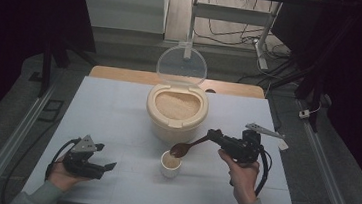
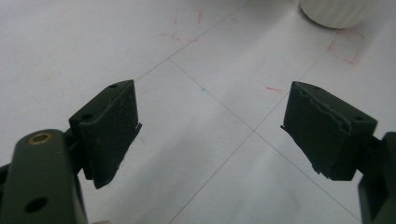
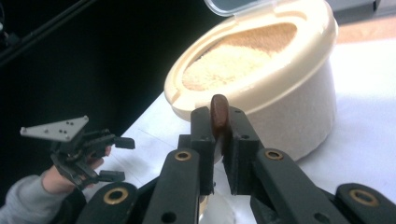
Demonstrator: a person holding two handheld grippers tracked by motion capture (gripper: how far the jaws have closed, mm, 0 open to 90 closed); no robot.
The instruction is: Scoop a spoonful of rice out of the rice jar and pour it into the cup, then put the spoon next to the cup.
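A cream rice container (image 1: 176, 112) stands at the table's middle back, its clear lid (image 1: 182, 64) flipped up and rice (image 1: 176, 105) filling it. In front of it sits a small white cup (image 1: 170, 165). My right gripper (image 1: 214, 135) is shut on the handle of a brown wooden spoon (image 1: 187, 147), whose bowl hangs tilted just over the cup. In the right gripper view the spoon (image 3: 219, 116) stands edge-on between the jaws, with the container (image 3: 275, 88) behind. My left gripper (image 1: 106, 156) rests open on the table at front left, its jaws wide apart over bare tabletop (image 2: 205, 121).
The white table (image 1: 113, 110) has faint grid lines and red marks (image 2: 348, 51). The cup's base (image 2: 336, 11) shows at the top of the left gripper view. Beyond the table are a desk frame (image 1: 227, 16) and floor cables (image 1: 235, 34).
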